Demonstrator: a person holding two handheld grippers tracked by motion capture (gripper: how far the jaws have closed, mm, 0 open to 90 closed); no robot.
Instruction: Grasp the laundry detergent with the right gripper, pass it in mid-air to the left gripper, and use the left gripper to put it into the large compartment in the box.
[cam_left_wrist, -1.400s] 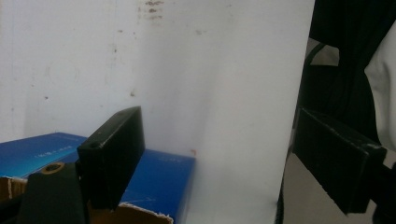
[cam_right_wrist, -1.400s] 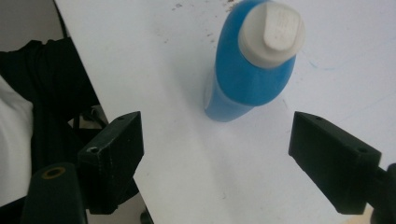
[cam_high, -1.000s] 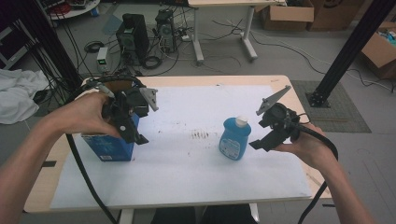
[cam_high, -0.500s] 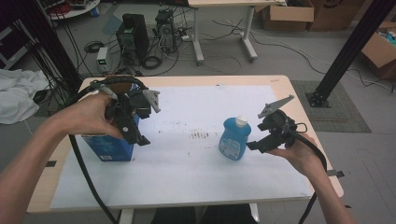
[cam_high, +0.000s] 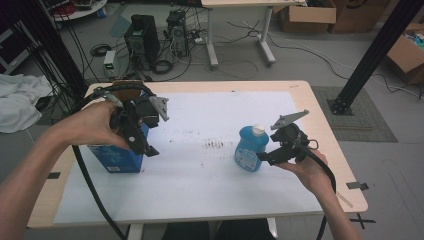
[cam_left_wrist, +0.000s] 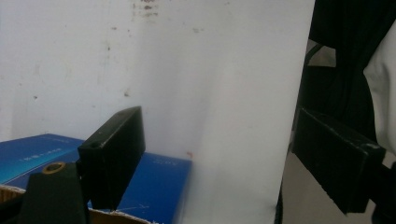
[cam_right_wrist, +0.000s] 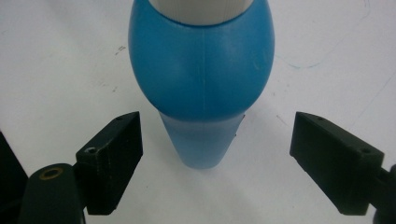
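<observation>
Blue plastic bottle with white cap (cam_high: 248, 149) stands upright on the white paper sheet (cam_high: 210, 185) covering the table, just right of the dark smudge marks (cam_high: 215, 144). Right gripper (cam_high: 263, 157) sits just right of the bottle, jaws spread wide either side of it, no contact. Left gripper (cam_high: 146, 148), jaws also spread, hangs over the blue cardboard box (cam_high: 116, 157), well left of the bottle.
</observation>
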